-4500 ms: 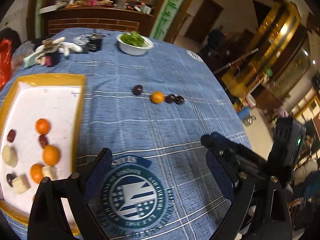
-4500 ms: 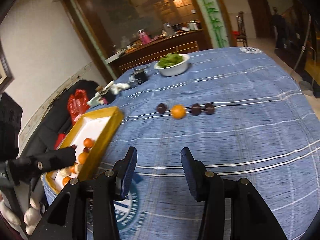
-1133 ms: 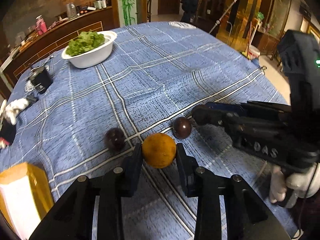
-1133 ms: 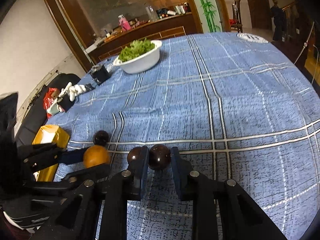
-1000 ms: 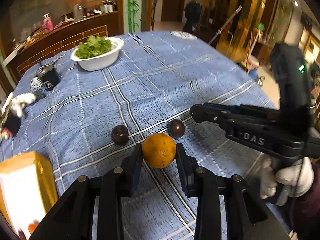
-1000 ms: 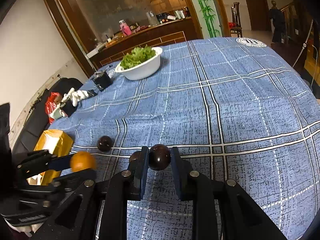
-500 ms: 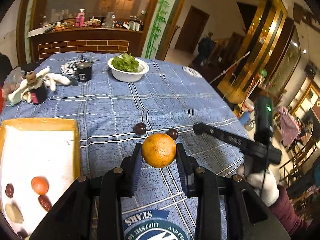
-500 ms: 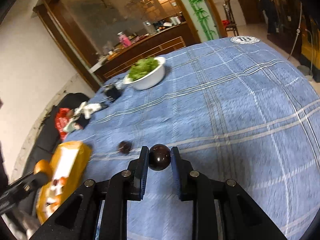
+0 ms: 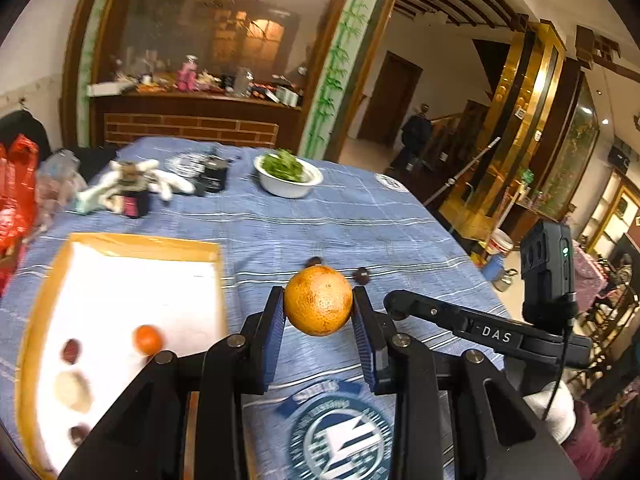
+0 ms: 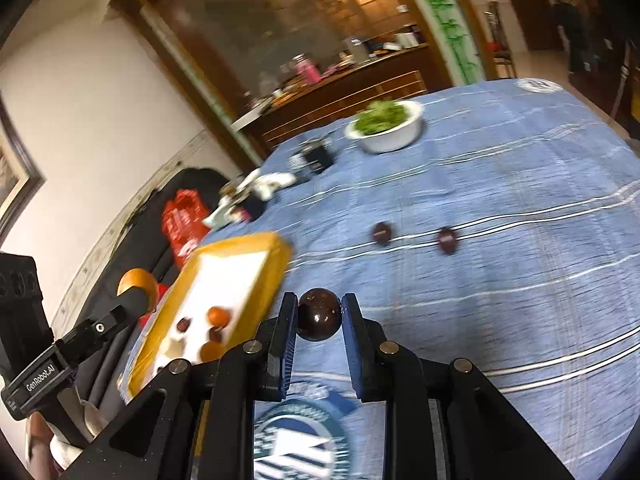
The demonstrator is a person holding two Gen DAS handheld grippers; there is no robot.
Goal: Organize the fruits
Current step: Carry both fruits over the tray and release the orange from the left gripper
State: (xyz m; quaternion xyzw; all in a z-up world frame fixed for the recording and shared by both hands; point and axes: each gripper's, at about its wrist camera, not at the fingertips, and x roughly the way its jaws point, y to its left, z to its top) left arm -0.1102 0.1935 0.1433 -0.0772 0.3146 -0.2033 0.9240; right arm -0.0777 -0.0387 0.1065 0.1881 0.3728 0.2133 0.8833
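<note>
My left gripper is shut on an orange and holds it above the blue tablecloth, right of the yellow-rimmed tray. My right gripper is shut on a dark round fruit, lifted near the tray's near corner. The tray holds a small orange, dark fruits and a pale piece. Two dark fruits lie on the cloth. The right gripper's body shows in the left wrist view, and the left gripper with its orange shows in the right wrist view.
A white bowl of greens stands at the far side of the table. Dark jars and a white glove lie at the far left. A red bag sits off the table's left edge. The table edge drops off at right.
Both grippers have lifted their fruit off the cloth and drawn back toward the tray. Two dark fruits stay on the cloth.
</note>
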